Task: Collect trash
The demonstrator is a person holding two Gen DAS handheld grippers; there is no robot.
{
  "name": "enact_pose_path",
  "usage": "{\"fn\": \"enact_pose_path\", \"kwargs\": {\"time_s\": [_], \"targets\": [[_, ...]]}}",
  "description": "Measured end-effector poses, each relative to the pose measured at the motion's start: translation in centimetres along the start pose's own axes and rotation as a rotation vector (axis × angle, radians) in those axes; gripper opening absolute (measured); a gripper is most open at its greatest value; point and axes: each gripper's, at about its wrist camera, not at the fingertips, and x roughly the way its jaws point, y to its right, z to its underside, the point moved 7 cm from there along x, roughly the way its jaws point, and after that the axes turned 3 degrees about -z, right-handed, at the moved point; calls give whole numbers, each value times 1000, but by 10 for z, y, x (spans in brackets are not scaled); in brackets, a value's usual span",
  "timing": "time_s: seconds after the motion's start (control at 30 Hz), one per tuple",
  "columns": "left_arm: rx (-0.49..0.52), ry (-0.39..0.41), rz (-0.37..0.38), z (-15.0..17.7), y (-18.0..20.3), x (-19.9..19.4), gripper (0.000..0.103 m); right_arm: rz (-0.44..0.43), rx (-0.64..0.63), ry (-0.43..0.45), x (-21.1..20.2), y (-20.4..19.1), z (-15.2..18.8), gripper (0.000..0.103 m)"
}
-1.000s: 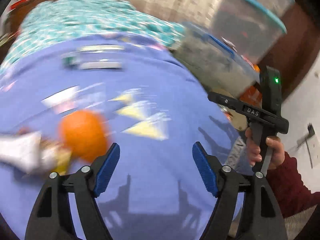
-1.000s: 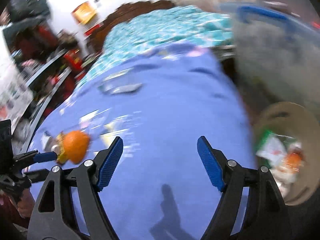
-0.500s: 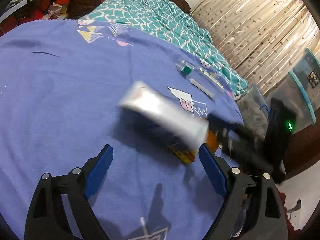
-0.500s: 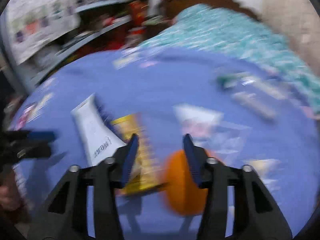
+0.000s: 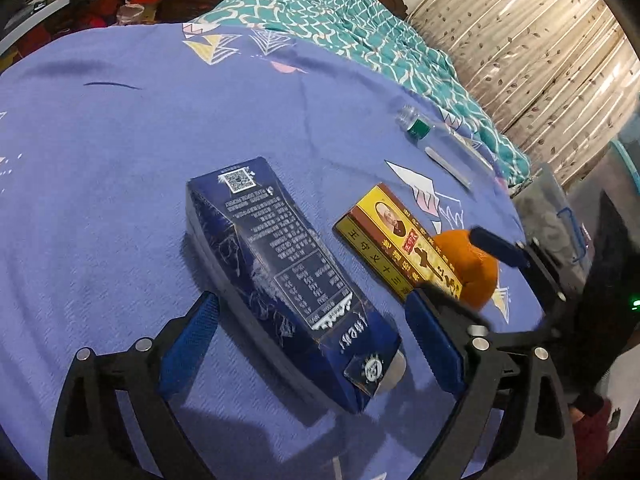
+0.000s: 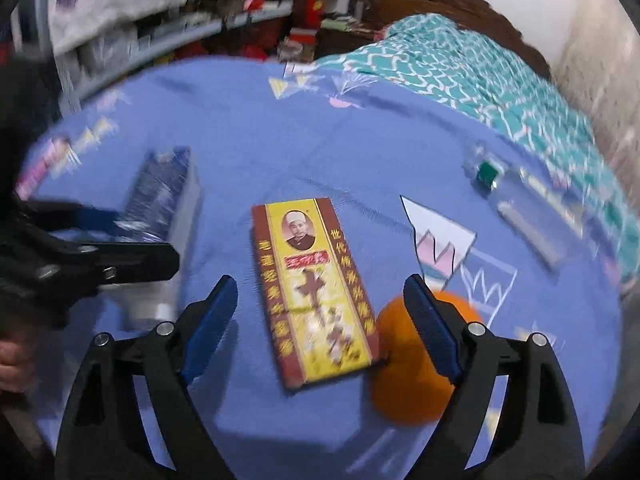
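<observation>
On the purple bedspread (image 5: pixel 120 160), the left gripper (image 5: pixel 312 340), jaws just widened, straddles the carton (image 5: pixel 280 280) untouched; the right gripper (image 6: pixel 320 328), likewise spread, straddles the yellow box (image 6: pixel 316 292), orange (image 6: pixel 412 368) at three o'clock.

Dark blue carton (image 5: pixel 288 280) flat on purple bedsheet (image 5: pixel 120 160) between wide-open left gripper (image 5: pixel 312 340) fingers (image 5: pixel 188 344), untouched.

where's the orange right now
In the right wrist view the orange sits low and right on the purple bedsheet, beside the yellow box.
</observation>
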Motion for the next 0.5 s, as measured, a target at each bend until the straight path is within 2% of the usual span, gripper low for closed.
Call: {"fn": "enact_pose_path", "kwargs": {"time_s": [0.07, 0.1, 0.13, 0.17, 0.2, 0.33, 0.5], "targets": [[4, -3, -24, -2, -1, 5, 89, 5, -66, -92, 20, -7, 3, 87], [11, 8, -40, -3, -1, 6, 87, -2, -60, -76, 20, -5, -1, 88], [16, 14, -59, -3, -2, 6, 81, -31, -54, -103, 23, -6, -1, 76], [24, 19, -69, -4, -3, 6, 80, -89, -22, -120, 21, -6, -3, 68], [22, 20, -61, -3, -4, 5, 77, -109, 3, -117, 16, -7, -3, 63], [39, 3, -9, 3, -2, -1, 63, -172, 49, -36, -17, -17, 5, 63], [118, -9, 54, 20, 12, -19, 61, -204, 129, 23, -61, -28, 50, 63]]}}
